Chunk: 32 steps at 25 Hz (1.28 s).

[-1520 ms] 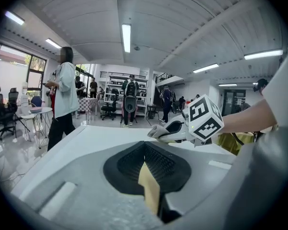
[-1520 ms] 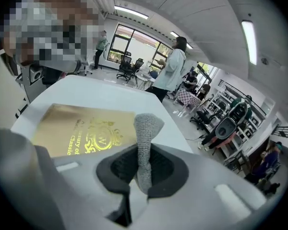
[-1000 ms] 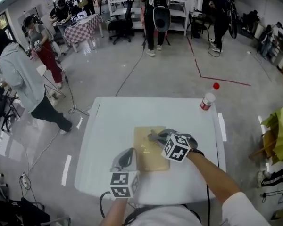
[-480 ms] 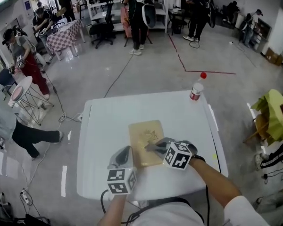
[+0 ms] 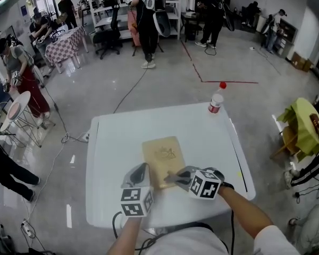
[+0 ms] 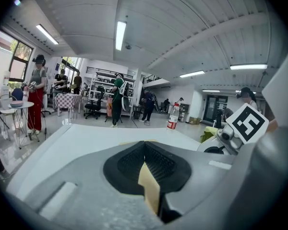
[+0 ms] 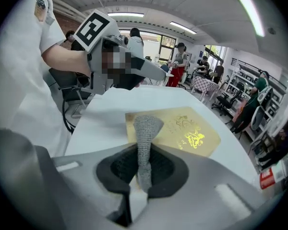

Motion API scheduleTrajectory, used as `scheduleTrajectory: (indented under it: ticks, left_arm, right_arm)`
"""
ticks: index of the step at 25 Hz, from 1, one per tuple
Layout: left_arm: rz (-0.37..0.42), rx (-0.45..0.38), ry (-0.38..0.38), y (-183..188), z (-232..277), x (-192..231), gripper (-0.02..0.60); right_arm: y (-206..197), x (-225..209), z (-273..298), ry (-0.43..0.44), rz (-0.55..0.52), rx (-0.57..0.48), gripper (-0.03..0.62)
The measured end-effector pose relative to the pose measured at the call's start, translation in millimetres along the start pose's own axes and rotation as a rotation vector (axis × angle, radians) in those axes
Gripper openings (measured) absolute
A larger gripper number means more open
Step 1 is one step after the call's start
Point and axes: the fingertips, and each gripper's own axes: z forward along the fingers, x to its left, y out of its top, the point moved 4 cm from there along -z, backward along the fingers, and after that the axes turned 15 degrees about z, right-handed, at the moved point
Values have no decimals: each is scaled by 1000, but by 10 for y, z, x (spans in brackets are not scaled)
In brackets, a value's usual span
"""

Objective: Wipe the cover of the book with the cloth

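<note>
From the head view, both tools cover the book's near end, and the cloth barely shows there. The left tool is clenched on the book's near left edge. The right tool grips the grey cloth, whose free end lies over the gold cover by the counter's near edge. A red-capped bottle stands at the far right corner; its contents cannot be made out.

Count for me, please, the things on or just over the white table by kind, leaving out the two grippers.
Tan book with gold-printed cover: 1
Grey knitted cloth: 1
Clear plastic bottle with red cap: 1
Total: 3
</note>
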Motion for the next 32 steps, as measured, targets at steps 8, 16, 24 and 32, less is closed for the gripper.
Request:
scheduleTrajectory:
  ticks: [8,16,24,32]
  left_arm:
    - [0,18,15,-61,26,87,6]
    - [7,32,60,-111,27,156,6]
    - [24,59,99,-161,-35,210,6]
    - [35,79,123,-197,-121,251,6]
  right_arm:
    - [141,-64,-70,67,6,-35,28]
    - [708,-750,-6,-89,-37,-120,28]
    - [1072,-1105,353,-136,-115,-102,28]
    - [1205,-1228,847,-144,-161,-49,28]
